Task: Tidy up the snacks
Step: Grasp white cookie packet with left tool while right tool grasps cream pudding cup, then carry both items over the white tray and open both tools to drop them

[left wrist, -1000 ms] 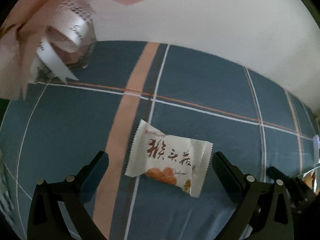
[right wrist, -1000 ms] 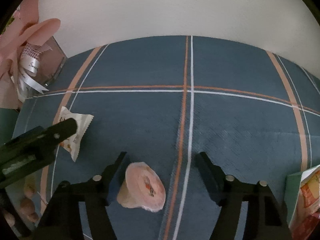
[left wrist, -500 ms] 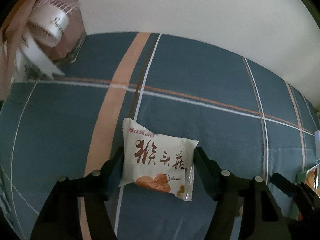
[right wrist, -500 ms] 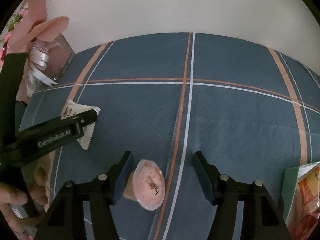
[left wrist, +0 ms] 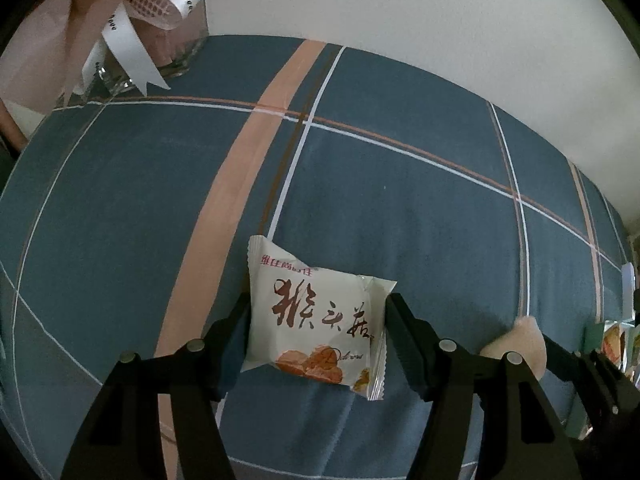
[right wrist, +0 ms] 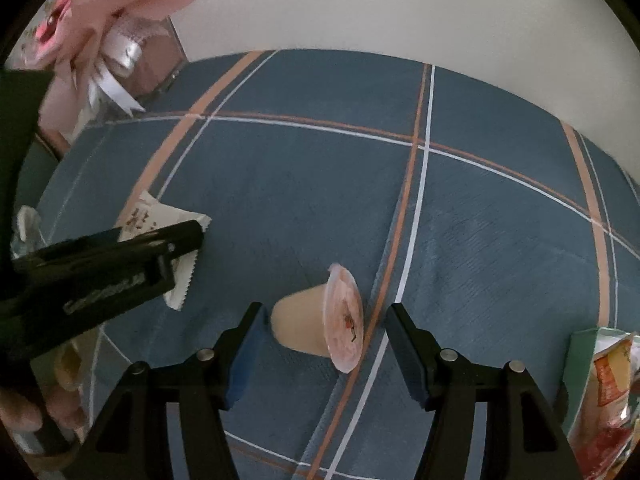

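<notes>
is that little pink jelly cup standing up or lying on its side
Tipped on its side. The small pink plastic jelly cup lies on the blue plaid tablecloth, its foil lid facing sideways.

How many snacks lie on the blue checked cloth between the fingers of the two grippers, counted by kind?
White wrapped biscuit packet: 1
Pink jelly cup, lying on its side: 1
Total: 2

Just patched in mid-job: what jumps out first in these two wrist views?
The white snack packet sits squarely between the left gripper fingers, jaws closing on its sides. The jelly cup lies tipped on the blue plaid cloth between the closing right gripper jaws, not yet pinched. A pink bow sits far left.
</notes>
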Action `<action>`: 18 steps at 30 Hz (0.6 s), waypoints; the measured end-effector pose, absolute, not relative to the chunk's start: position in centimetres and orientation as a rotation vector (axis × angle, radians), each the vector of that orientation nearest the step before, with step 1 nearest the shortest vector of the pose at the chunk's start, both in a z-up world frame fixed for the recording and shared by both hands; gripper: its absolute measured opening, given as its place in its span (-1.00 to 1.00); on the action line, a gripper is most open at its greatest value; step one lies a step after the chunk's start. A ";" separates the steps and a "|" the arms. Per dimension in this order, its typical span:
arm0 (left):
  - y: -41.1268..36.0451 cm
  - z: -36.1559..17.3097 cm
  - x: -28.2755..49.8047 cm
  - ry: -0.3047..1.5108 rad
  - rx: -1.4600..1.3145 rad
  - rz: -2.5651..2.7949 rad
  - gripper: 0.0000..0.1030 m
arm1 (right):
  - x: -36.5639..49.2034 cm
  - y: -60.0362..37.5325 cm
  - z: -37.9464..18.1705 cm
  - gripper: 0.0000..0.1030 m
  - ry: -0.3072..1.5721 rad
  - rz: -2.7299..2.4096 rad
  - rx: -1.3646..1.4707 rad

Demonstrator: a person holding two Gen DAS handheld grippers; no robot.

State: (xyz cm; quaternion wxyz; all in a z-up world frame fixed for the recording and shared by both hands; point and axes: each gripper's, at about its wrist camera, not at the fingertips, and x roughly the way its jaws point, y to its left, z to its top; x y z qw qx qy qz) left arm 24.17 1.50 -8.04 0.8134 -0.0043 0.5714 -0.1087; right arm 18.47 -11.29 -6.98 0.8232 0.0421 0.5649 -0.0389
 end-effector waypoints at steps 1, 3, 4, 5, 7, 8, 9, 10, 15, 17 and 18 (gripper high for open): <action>1.6 -8.0 23.9 1.217 -0.012 -0.233 0.30 | 18.5 -11.1 -7.1 0.14 1.205 -0.083 0.077; 1.9 -7.9 23.3 1.210 -0.029 -0.234 0.30 | 18.6 -11.0 -7.3 0.07 1.206 -0.086 0.063; 1.8 -8.3 23.7 1.209 -0.035 -0.234 0.29 | 18.6 -10.9 -7.3 0.03 1.204 -0.087 0.056; 1.8 -8.4 23.8 1.206 -0.041 -0.232 0.29 | 18.7 -10.8 -7.3 -0.06 1.202 -0.087 0.054; 1.9 -8.4 23.6 1.202 -0.051 -0.224 0.28 | 19.0 -10.6 -7.5 -0.06 1.201 -0.091 0.054; 1.9 -8.3 23.3 1.198 -0.056 -0.220 0.27 | 18.9 -10.5 -7.4 -0.07 1.198 -0.092 0.055; 2.0 -8.3 23.1 1.193 -0.063 -0.214 0.26 | 18.9 -10.6 -7.5 -0.07 1.196 -0.093 0.058; 2.0 -8.3 23.0 1.189 -0.072 -0.210 0.23 | 18.9 -10.4 -7.6 -0.07 1.195 -0.094 0.061; 4.3 -7.6 19.9 1.192 -0.141 -0.191 0.10 | 18.1 -10.5 -7.1 -0.07 1.190 -0.095 0.063; 4.8 -7.5 19.0 1.193 -0.161 -0.186 0.08 | 17.6 -10.6 -6.9 -0.07 1.186 -0.095 0.073; 4.9 -7.5 18.8 1.195 -0.169 -0.185 0.08 | 17.5 -10.6 -6.8 -0.07 1.185 -0.094 0.078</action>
